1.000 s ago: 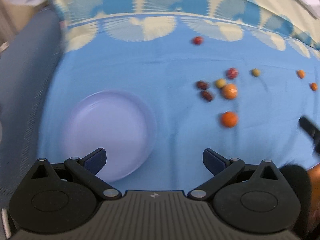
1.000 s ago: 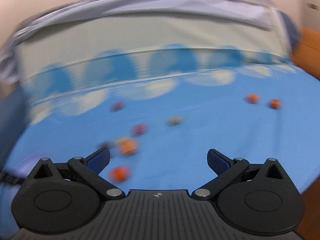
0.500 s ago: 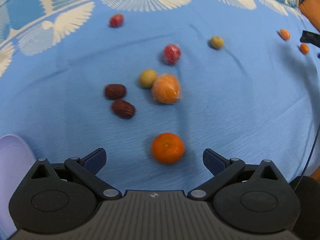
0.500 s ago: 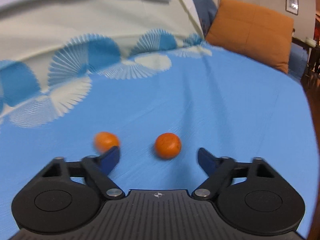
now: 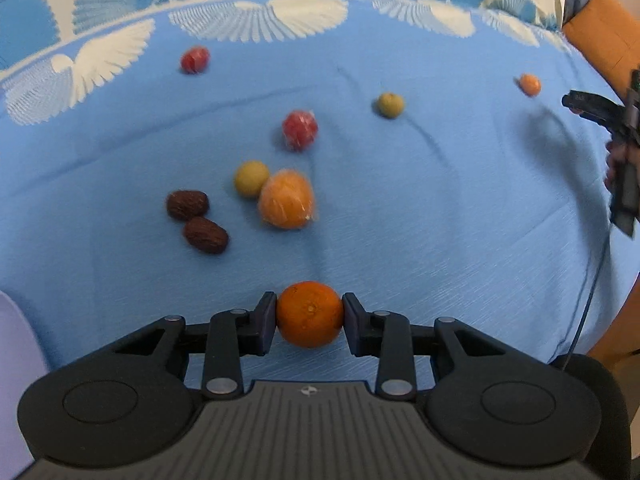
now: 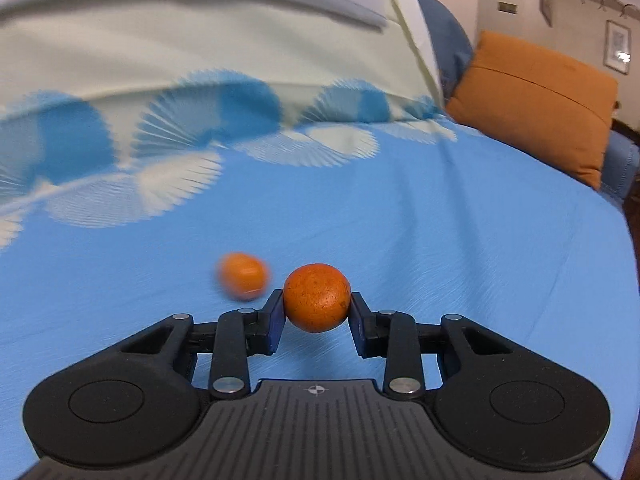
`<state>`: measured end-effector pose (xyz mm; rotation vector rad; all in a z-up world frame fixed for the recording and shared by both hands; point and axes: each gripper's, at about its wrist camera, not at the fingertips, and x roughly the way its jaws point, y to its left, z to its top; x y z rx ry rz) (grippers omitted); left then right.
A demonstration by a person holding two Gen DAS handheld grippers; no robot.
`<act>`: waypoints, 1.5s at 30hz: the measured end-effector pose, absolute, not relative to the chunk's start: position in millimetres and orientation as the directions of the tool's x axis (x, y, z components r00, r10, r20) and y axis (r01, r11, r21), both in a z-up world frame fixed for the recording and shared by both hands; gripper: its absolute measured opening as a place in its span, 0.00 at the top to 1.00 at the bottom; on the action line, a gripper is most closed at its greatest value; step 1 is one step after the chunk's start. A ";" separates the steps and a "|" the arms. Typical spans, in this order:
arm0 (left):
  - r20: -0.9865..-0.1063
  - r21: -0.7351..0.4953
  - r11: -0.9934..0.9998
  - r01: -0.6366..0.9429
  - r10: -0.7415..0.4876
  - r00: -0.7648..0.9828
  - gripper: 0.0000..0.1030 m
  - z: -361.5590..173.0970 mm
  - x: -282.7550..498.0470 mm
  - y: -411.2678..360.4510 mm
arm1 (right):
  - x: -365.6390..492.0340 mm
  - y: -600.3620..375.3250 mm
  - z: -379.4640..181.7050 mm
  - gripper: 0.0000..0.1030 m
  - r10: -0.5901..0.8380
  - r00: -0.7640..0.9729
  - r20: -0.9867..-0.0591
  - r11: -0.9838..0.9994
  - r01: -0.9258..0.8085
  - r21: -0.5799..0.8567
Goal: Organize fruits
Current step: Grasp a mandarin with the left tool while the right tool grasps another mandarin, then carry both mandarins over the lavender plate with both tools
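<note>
Both claws have just been closing, and each now has a fruit between its pads. The left claw (image 5: 309, 314) pinches an orange (image 5: 309, 314) squarely at its widest girth, low on the blue bedsheet (image 5: 440, 208). The right claw (image 6: 317, 304) pinches a smaller orange fruit (image 6: 317, 298), with a blurred twin fruit (image 6: 243, 276) lying just beside it at about ten o'clock.

In the left wrist view, the remaining fruits lie scattered between eleven and one o'clock: a wrapped orange (image 5: 286, 200) touching a yellow-green fruit (image 5: 251, 179), two brown dates (image 5: 196, 220), two red wrapped fruits (image 5: 300, 129), and another green one (image 5: 391, 105) farther off. A sliver of the pale lilac bowl (image 5: 16, 380) shows at eight o'clock.

The step in hand looks like lift and carry. To do it well, raise each claw straight up before swinging sideways, so the sheet does not drag the fruit out of the pads. Keep the pinch steady, since round, smooth peel can roll free. The right claw should rise clear of its neighbour to avoid nudging it. Release low over the bowl, one claw at a time.
</note>
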<state>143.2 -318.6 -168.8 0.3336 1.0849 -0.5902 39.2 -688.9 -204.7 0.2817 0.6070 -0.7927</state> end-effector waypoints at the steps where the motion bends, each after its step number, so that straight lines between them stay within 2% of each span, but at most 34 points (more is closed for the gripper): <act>1: -0.894 -0.027 0.801 0.598 -0.286 0.344 0.63 -163.4 141.5 -315.0 | 31.6 -674.3 -194.2 0.66 -0.562 0.573 -0.597 0.696 0.718 0.034; 6: -0.864 -0.014 0.813 0.582 -0.303 0.402 0.63 -116.2 122.4 -289.6 | -9.3 -593.4 -136.2 0.65 -0.418 0.717 -0.558 0.787 0.592 0.171; 11: -0.839 0.048 0.844 0.534 -0.257 0.480 0.63 -70.2 101.1 -245.8 | -38.8 -500.2 -85.4 0.65 -0.231 0.828 -0.511 0.847 0.430 0.314; 19: -0.840 0.089 0.918 0.386 -0.139 0.525 0.63 -30.6 58.8 -147.0 | -61.3 -350.9 -35.1 0.65 0.105 0.869 -0.484 0.920 0.100 0.379; 25: -0.835 0.098 0.951 0.292 -0.081 0.545 0.63 -17.8 25.5 -75.6 | -77.2 -265.6 -15.8 0.65 0.266 0.829 -0.492 0.926 -0.077 0.370; 34: -0.812 0.050 0.979 0.196 -0.074 0.579 0.63 -13.5 -15.6 4.4 | -106.6 -176.1 5.5 0.65 0.316 0.796 -0.516 0.946 -0.222 0.237; 45: -0.766 -0.003 0.982 0.191 -0.125 0.630 0.63 -2.0 -30.7 29.3 | -103.0 -148.6 12.7 0.65 0.293 0.777 -0.557 0.956 -0.245 0.162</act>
